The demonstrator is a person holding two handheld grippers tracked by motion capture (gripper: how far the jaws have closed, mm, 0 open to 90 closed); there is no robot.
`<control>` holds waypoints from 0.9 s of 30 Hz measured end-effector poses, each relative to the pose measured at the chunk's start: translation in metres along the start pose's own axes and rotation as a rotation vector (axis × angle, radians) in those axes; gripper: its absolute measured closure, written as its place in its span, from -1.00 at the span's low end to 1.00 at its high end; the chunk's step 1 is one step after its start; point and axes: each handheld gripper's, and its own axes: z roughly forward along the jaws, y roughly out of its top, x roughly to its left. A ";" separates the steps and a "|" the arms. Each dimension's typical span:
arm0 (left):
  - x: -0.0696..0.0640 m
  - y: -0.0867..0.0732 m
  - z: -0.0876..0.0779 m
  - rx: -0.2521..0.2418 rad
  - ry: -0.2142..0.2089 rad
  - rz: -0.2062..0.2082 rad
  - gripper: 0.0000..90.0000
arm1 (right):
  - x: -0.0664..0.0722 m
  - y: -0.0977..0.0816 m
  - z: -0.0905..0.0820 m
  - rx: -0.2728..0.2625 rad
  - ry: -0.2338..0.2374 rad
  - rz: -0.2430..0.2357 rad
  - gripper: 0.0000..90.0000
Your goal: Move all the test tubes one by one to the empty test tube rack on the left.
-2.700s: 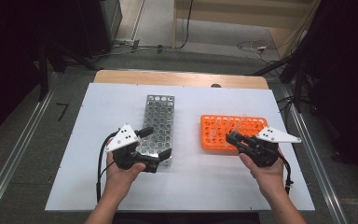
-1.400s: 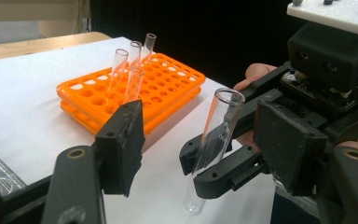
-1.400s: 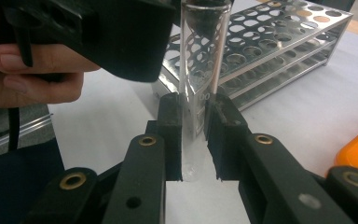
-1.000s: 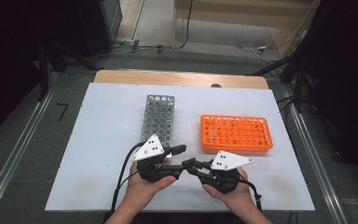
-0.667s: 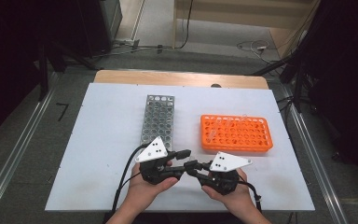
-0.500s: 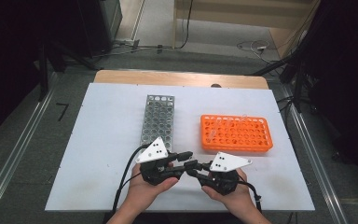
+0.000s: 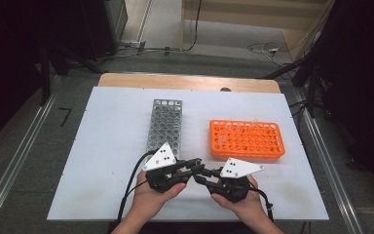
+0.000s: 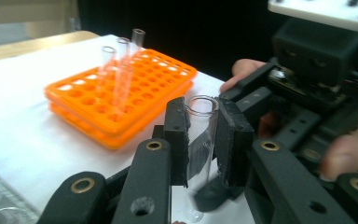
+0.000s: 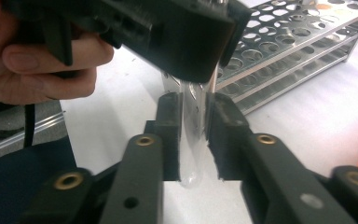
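- White bench (image 7: pixel 102 146) stands on a dark floor, with a wooden edge along its far side and cables trailing beyond.
- On the bench a metal rack (image 7: pixel 165 124) stands left of the middle, and an orange rack (image 7: pixel 246 139) stands to its right, the two well apart.
- In the left gripper view the orange rack (image 8: pixel 121 98) carries a few clear tubes (image 8: pixel 121 84), upright or slightly tilted in its holes.
- Both hands meet near the front edge of the bench, in front of the gap between the racks, the grippers pointing at each other.
- One clear glass tube (image 8: pixel 200 140) stands upright between them, open mouth up and rounded end down.
- Left gripper (image 8: pixel 200 140) has just clenched its jaws; both pads press on the upper part of the glass tube, just under the rim.
- Right gripper (image 9: pixel 193 135) has its jaws around the lower part of the same glass tube (image 9: pixel 191 140); they have just begun easing apart, and a thin gap shows beside the glass on one side.
- From the right gripper view the metal rack (image 9: pixel 289 51) lies behind, its holes empty where visible.
- In the high view the left gripper (image 7: pixel 192 165) and right gripper (image 7: pixel 205 175) nearly touch tip to tip.
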 end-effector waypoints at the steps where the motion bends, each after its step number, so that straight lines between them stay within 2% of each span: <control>1: 0.003 0.002 -0.002 -0.012 0.014 -0.010 0.70 | 0.000 0.000 -0.001 0.000 -0.002 -0.004 0.31; 3: 0.005 0.003 -0.004 -0.020 0.020 -0.016 0.71 | -0.003 -0.002 -0.005 -0.007 -0.004 -0.008 0.11; 4: 0.007 0.005 -0.006 -0.027 0.030 -0.024 0.71 | -0.003 -0.002 -0.005 -0.007 -0.004 -0.008 0.11; 5: 0.010 0.006 -0.007 -0.034 0.038 -0.030 0.71 | -0.008 -0.003 -0.010 -0.019 -0.008 0.000 -0.09; 6: 0.014 0.009 -0.011 -0.042 0.054 -0.037 0.71 | -0.011 -0.004 -0.014 -0.027 -0.013 0.001 -0.20; 7: 0.014 0.009 -0.011 -0.042 0.054 -0.037 0.71 | -0.011 -0.004 -0.014 -0.027 -0.013 0.001 -0.20; 10: 0.020 0.013 -0.014 -0.055 0.073 -0.040 0.71 | -0.022 -0.007 -0.028 -0.055 -0.046 0.025 -0.46; 11: 0.023 0.017 -0.015 -0.058 0.089 -0.030 0.71 | -0.029 -0.009 -0.036 -0.071 -0.067 0.040 -0.57; 12: 0.023 0.017 -0.015 -0.058 0.089 -0.030 0.71 | -0.032 -0.010 -0.041 -0.077 -0.072 0.044 -0.65; 13: 0.025 0.019 -0.016 -0.060 0.093 -0.027 0.71 | -0.032 -0.010 -0.041 -0.077 -0.072 0.044 -0.65; 14: 0.027 0.021 -0.016 -0.062 0.100 -0.025 0.71 | -0.039 -0.014 -0.049 -0.085 -0.080 0.054 -0.76; 20: 0.041 0.036 -0.016 -0.079 0.135 -0.019 0.71 | -0.051 -0.027 -0.069 -0.092 -0.109 0.084 -1.00; 23: 0.050 0.043 -0.015 -0.091 0.153 -0.022 0.71 | -0.057 -0.035 -0.079 -0.093 -0.117 0.080 -1.00; 27: 0.062 0.051 -0.012 -0.094 0.178 -0.016 0.71 | -0.064 -0.045 -0.091 -0.100 -0.136 0.110 -1.00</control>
